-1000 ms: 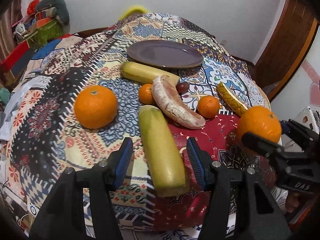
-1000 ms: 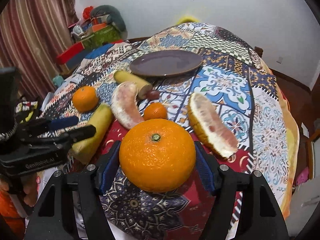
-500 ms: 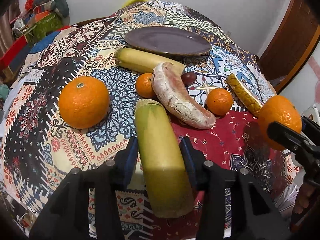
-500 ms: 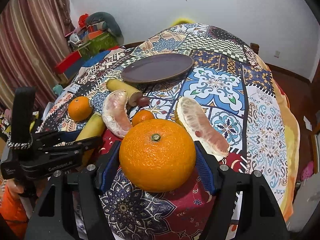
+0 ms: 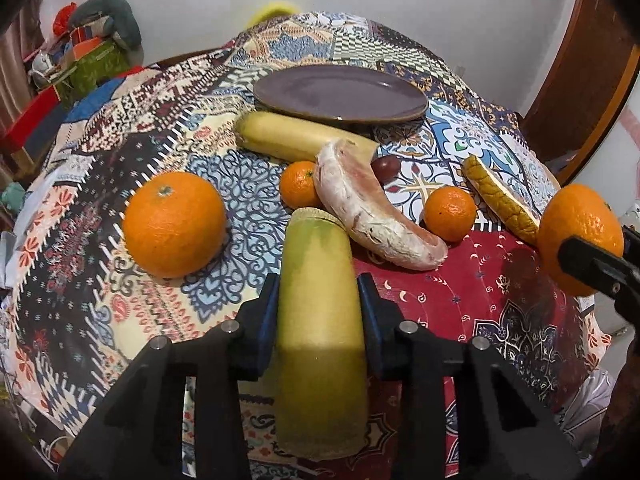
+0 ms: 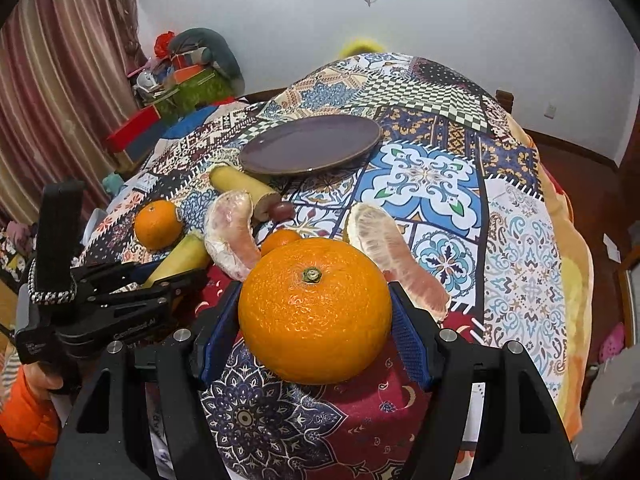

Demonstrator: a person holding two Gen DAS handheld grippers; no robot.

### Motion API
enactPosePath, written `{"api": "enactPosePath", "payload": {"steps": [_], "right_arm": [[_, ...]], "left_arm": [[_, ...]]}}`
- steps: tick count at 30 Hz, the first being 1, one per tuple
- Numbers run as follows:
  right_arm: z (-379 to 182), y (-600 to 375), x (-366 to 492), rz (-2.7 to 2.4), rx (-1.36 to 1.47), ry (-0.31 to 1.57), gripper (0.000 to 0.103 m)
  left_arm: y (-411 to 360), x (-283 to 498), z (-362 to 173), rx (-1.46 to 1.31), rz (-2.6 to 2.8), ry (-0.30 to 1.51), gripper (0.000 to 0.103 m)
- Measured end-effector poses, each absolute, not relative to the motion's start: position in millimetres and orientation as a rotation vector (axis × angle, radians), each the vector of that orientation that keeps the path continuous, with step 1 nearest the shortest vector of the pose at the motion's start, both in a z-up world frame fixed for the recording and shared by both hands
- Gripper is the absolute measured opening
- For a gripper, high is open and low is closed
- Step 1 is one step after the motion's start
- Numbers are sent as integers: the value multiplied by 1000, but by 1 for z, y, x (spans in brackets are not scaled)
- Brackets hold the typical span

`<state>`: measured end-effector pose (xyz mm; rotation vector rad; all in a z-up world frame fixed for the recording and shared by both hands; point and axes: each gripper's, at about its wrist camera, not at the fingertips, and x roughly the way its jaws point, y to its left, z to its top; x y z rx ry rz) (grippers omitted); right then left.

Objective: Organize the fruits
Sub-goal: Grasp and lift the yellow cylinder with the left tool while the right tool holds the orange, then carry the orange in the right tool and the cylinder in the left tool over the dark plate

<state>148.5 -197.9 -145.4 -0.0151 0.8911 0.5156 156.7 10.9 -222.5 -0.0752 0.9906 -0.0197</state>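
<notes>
Jaws of both grippers are closed on fruit: the left gripper [image 5: 318,312] pinches the near yellow-green banana-like fruit [image 5: 320,320] at mid-length, and the right gripper [image 6: 316,320] clamps a large orange [image 6: 314,310] across its widest part.

Landmark: purple plate [image 5: 340,96], bare, at the far middle of the patterned bench [image 5: 520,320].

Largest to smallest, relative to the plate: a second long yellow fruit [image 5: 296,136] lies just in front of its near rim; a peeled pomelo segment [image 5: 372,208] lies nearer the viewer, one end touching that fruit; another pomelo segment [image 5: 500,196] lies to the plate's right front; a second large orange [image 5: 174,224] sits well to its left front; two small tangerines [image 5: 300,190] [image 5: 450,214] flank the first segment; a dark grape-like fruit [image 5: 386,166] rests beside it.

Risks, as judged: the long fruit, held at one narrow band, may pivot or bruise under pressure; the round orange may roll out if the grip slackens; both loads could collide over the single plate.
</notes>
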Motion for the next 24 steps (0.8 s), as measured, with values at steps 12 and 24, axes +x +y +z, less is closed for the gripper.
{"api": "enactPosePath", "payload": {"steps": [12,24], "right_arm": [[-126,-192,153,511,-16,835,67],[-97,-184,163,504,-30,736,67]], "left_arm": [[21,140,-182,-67,-8,874,38],[14,137,-131,-49,-42,714,38]]}}
